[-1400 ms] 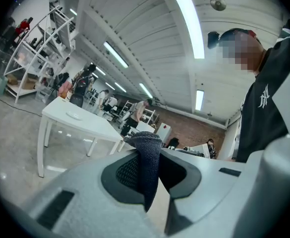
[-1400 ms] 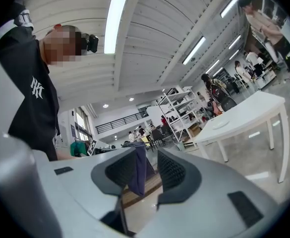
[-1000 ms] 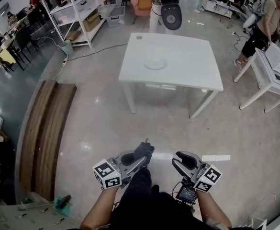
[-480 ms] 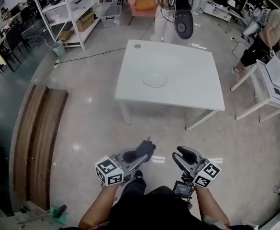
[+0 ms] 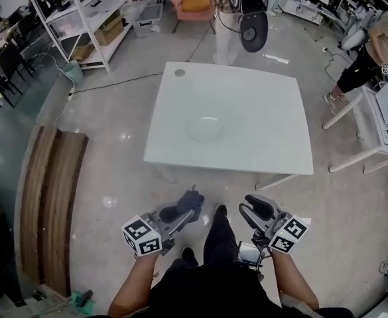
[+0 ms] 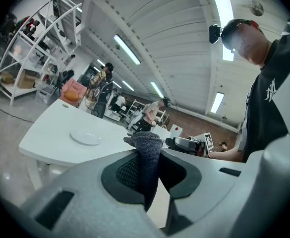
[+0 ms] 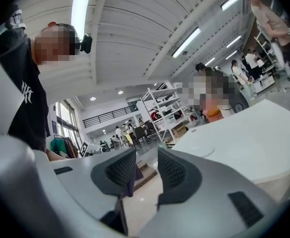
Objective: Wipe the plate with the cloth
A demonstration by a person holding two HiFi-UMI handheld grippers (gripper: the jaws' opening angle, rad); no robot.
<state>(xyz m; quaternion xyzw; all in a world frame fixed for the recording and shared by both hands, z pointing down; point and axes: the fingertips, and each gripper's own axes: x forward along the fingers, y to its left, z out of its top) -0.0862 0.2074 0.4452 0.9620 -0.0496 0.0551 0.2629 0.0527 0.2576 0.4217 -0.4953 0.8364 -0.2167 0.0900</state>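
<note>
We stand on the floor short of the white tabletop [image 5: 260,105], a gripper in each hand and both held low in front of us. At left, the left gripper [image 5: 188,207] has its jaws pinching the cloth [image 6: 145,155], a dark knitted piece caught at a fold, with a short tuft above the pads and the rest trailing down between them. It looks soft, light and limp, so we judge it will drape and bunch rather than push. A grip that leaves more fabric free beyond the jaws should give a broader wiping face. Ahead of us, near the middle of the tabletop and well apart from both grippers, lies the plate [image 5: 205,129], shallow, clear and glassy. We take it for fragile and slippery, light enough to skate on the smooth surface under a wiping stroke. If it needs steadying, the rim is the place to hold it, and gently. At right, the right gripper [image 5: 257,209] has its jaws spread a little, with nothing between the ribbed pads. The wiping has not yet begun. Farther right, a person bends over another desk [image 5: 386,121].
</note>
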